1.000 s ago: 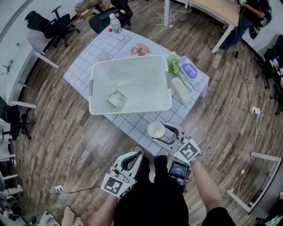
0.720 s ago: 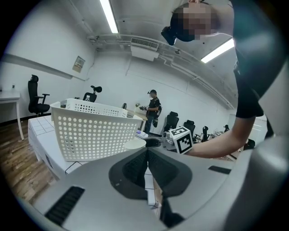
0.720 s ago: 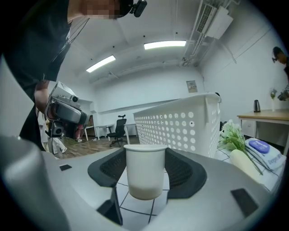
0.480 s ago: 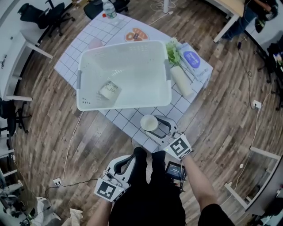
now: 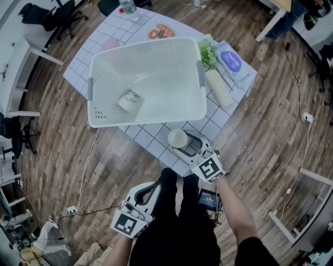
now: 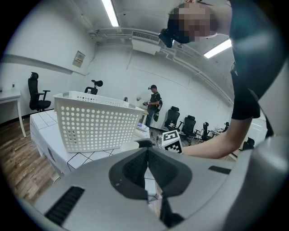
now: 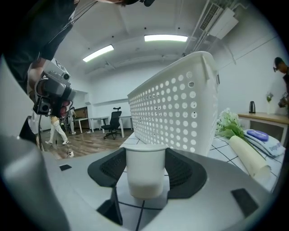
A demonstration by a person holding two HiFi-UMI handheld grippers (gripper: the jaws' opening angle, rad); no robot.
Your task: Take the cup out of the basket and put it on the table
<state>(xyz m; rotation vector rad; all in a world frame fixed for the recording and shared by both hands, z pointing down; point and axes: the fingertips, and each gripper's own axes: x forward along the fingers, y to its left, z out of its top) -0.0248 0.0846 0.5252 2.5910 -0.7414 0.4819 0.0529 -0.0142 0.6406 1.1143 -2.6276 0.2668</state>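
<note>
Now right hand-held gripper [image 5: 183, 145] grips cup [image 5: 177, 138], left hand-held gripper [image 6: 147, 153] clenched; basket [image 5: 156, 119] holds packet [image 5: 129, 100].

White cup [image 7: 144, 173], white perforated basket [image 7: 174, 113]

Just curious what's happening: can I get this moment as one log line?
right gripper: shut on cup | cup: outside basket, over table | left gripper: shut, empty

White roll [image 5: 218, 88] lying flat, leafy greens [image 5: 208, 54] right at its far end, a blue packet [image 5: 232, 61] just beside it. Well beyond the roll, a plate of food [image 5: 159, 32] and a water bottle [image 5: 126, 5].
</note>
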